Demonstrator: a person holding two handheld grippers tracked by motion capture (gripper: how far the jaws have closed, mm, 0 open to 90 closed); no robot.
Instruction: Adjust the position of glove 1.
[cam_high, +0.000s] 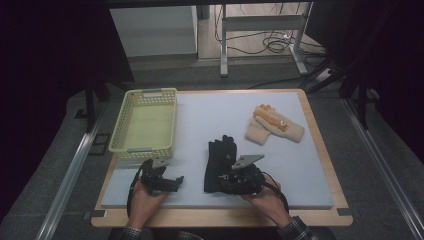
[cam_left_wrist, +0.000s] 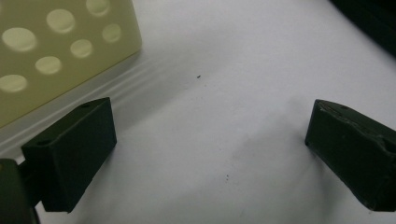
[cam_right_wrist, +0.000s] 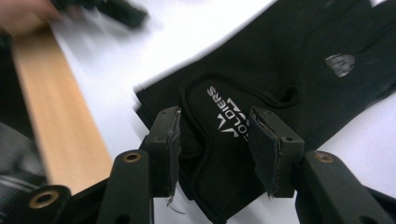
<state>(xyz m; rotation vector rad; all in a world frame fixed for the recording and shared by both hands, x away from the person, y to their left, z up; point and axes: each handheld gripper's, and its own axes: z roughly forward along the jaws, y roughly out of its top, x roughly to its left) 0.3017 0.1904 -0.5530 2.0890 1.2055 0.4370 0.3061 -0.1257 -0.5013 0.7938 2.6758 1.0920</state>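
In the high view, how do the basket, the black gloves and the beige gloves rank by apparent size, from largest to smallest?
1. Basket, clearly the largest.
2. Black gloves and beige gloves look about alike. The right tool covers the near end of the black gloves, and the beige gloves lie farther from the camera, so I do not rank these two.

Room is sitting dim; the table (cam_high: 300, 165) is catching the light from above while the surroundings are falling into near black. High view is reading soft and grainy. In the left gripper view, the basket (cam_left_wrist: 56, 51) is smearing at its lower edge. In the right gripper view, the far hand (cam_right_wrist: 23, 14) is streaking with motion blur, while the glove (cam_right_wrist: 280, 70) logo is staying sharp.
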